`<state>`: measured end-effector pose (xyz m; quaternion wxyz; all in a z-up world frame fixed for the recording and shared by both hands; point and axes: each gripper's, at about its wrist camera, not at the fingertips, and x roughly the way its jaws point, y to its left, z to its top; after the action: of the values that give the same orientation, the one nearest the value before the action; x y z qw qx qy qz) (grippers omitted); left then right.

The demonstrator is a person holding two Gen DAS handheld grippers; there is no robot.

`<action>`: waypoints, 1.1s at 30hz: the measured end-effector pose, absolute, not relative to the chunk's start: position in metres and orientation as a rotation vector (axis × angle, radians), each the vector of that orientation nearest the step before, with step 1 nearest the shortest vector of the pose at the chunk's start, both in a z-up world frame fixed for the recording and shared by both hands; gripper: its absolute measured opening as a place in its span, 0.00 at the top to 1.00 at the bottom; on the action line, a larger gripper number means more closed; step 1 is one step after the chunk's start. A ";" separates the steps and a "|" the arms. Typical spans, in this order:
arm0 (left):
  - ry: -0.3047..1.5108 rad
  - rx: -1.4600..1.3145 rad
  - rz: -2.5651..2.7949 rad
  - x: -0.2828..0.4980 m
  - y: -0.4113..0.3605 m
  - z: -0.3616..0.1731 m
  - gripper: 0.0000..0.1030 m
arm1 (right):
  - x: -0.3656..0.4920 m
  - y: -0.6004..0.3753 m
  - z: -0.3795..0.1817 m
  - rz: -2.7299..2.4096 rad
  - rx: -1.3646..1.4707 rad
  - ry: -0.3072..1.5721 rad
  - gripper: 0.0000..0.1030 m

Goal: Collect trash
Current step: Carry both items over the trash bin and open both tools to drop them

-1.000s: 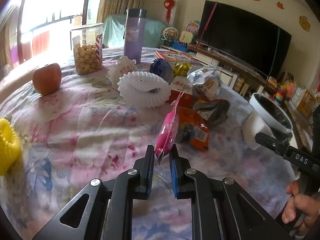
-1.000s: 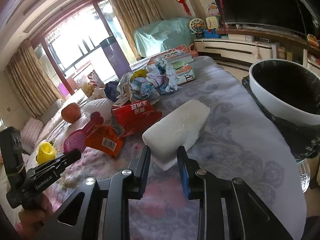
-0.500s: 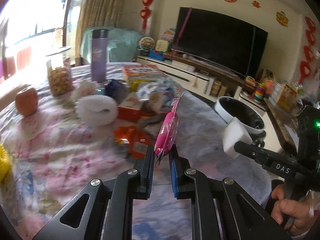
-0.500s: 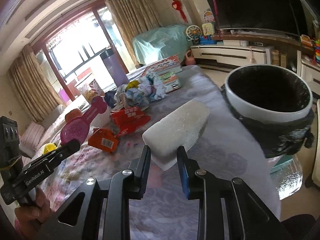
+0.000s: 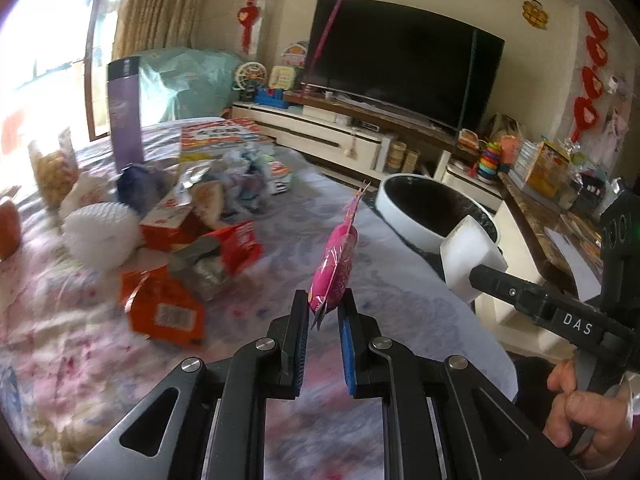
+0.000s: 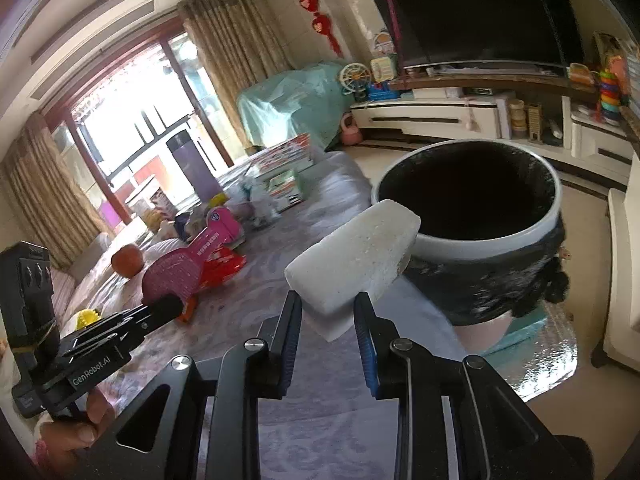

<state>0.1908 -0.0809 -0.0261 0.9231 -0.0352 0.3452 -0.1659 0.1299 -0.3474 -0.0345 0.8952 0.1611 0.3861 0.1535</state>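
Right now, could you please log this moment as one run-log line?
left claw: shut on pink wrapper | right claw: shut on white foam block | bin: beside table, near block

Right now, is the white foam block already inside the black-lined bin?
Not yet. The white foam block is clamped in the right hand-held gripper, beside the black-lined bin's rim.

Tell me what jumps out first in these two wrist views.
The right gripper is shut on a white foam block held up by the rim of the black-lined trash bin off the table's edge. The left gripper pinches a pink wrapper upright above the table, wrappers heaped behind it.
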 end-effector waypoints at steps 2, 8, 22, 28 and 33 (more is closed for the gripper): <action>0.712 -0.062 -0.355 0.199 -0.089 -0.026 0.88 | 0.129 -0.353 -0.033 0.307 0.338 0.796 0.74; 0.726 -0.043 -0.388 0.223 -0.114 -0.030 0.88 | 0.133 -0.370 -0.030 0.281 0.344 0.787 0.74; 0.752 0.012 -0.442 0.273 -0.168 -0.034 0.87 | 0.162 -0.409 -0.028 0.233 0.345 0.791 0.74; 0.765 0.040 -0.459 0.296 -0.191 -0.034 0.87 | 0.182 -0.422 -0.035 0.227 0.351 0.824 0.74; 0.777 0.069 -0.468 0.317 -0.210 -0.031 0.87 | 0.199 -0.433 -0.042 0.227 0.364 0.856 0.74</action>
<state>0.3166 -0.2096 -0.0310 0.8983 0.0334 0.3753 -0.2260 0.1989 -0.4327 -0.0425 0.8875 0.1753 0.4118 0.1093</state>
